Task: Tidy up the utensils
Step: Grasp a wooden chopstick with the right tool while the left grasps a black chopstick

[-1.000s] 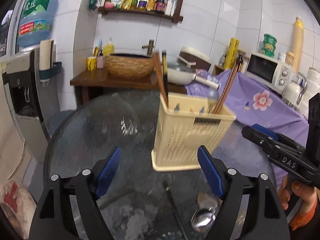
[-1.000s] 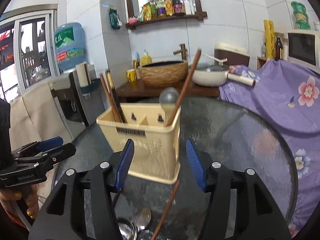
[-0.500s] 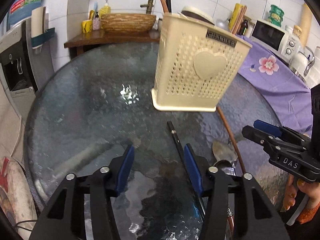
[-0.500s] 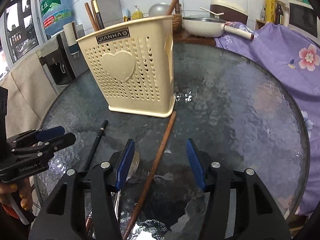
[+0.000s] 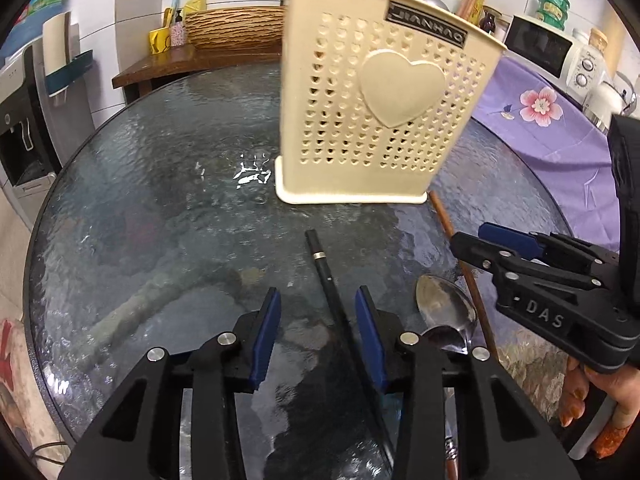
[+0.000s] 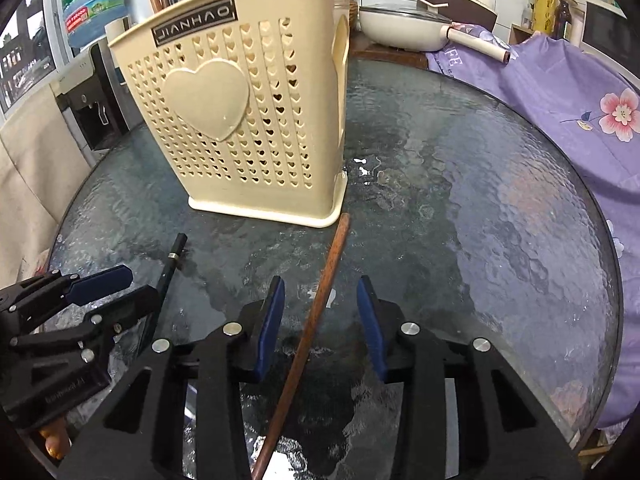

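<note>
A cream perforated utensil holder (image 5: 372, 120) (image 6: 240, 120) stands on the glass table and holds chopsticks and a spoon. In the left wrist view a black chopstick (image 5: 325, 270) lies on the glass between the blue pads of my left gripper (image 5: 318, 292). The jaws are closing and the pads do not touch it. In the right wrist view a brown chopstick (image 6: 338, 240) lies between the pads of my right gripper (image 6: 320, 280), whose jaws are also closing without contact. Two metal spoons (image 5: 444, 312) lie between the two chopsticks. Each gripper shows in the other's view, the right gripper (image 5: 472, 236) and the left gripper (image 6: 140, 284).
The round glass table (image 6: 500, 220) has a dark rim. A purple flowered cloth (image 6: 560, 92) covers a counter to the right, with a pan (image 6: 404, 28) and a microwave (image 5: 548, 48) behind. A wooden stand with a basket sink (image 5: 236, 32) and a water dispenser (image 5: 24, 120) stand beyond.
Both grippers have come down toward the table and tilted downward, so the holder now stands tall ahead. Both pairs of jaws have narrowed, each around a chopstick lying on the glass.
</note>
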Tool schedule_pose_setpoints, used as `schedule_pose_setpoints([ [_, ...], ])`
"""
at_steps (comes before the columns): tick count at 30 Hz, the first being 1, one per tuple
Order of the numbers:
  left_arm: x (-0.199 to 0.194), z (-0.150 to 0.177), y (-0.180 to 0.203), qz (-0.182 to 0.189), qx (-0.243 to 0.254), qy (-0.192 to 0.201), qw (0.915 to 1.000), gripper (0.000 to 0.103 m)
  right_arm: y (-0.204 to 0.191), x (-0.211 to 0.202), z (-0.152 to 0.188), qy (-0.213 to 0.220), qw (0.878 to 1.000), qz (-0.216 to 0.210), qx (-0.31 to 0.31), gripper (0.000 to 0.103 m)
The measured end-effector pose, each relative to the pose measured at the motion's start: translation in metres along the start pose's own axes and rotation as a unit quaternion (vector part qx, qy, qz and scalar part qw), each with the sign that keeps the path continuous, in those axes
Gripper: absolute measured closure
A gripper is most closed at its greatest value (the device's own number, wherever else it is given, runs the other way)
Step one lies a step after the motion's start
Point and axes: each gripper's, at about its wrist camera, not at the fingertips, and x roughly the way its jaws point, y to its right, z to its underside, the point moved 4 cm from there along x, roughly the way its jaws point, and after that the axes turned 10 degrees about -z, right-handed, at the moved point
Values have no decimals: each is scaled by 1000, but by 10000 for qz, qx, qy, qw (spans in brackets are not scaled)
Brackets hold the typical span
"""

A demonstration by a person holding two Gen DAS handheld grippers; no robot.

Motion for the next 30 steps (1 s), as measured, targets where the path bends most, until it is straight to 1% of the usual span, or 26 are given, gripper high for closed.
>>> schedule_pose_setpoints([
  [2,2,0,4,-32,40,-18,10000,71,1,4,0,-53,10000,37,3,67],
  [3,4,0,5,-41,58,-31,10000,73,1,6,0,-77,10000,41,7,70],
  [5,5,-1,9,-110,103,-10,9999,76,4,10,0,-135,9999,44,25,73],
  [7,6,-1,10,-136,103,0,9999,76,6,12,0,-135,9999,61,35,76],
  [12,8,-4,10,-266,96,44,9996,79,8,16,-2,-148,9998,137,7,79],
  [15,11,-7,12,-303,77,45,9995,79,7,20,-7,-166,9998,132,16,80],
  [19,14,-10,16,-449,176,67,9988,81,4,26,-14,-176,9996,197,-59,81],
  [23,13,-10,16,-479,193,73,9986,82,2,31,-20,-218,9994,224,-115,82],
  [26,13,-9,16,-492,200,70,9986,85,1,33,-23,-215,9993,255,-146,84],
  [30,12,-8,12,-453,174,48,9988,91,2,35,-25,-160,9993,305,-137,88],
])
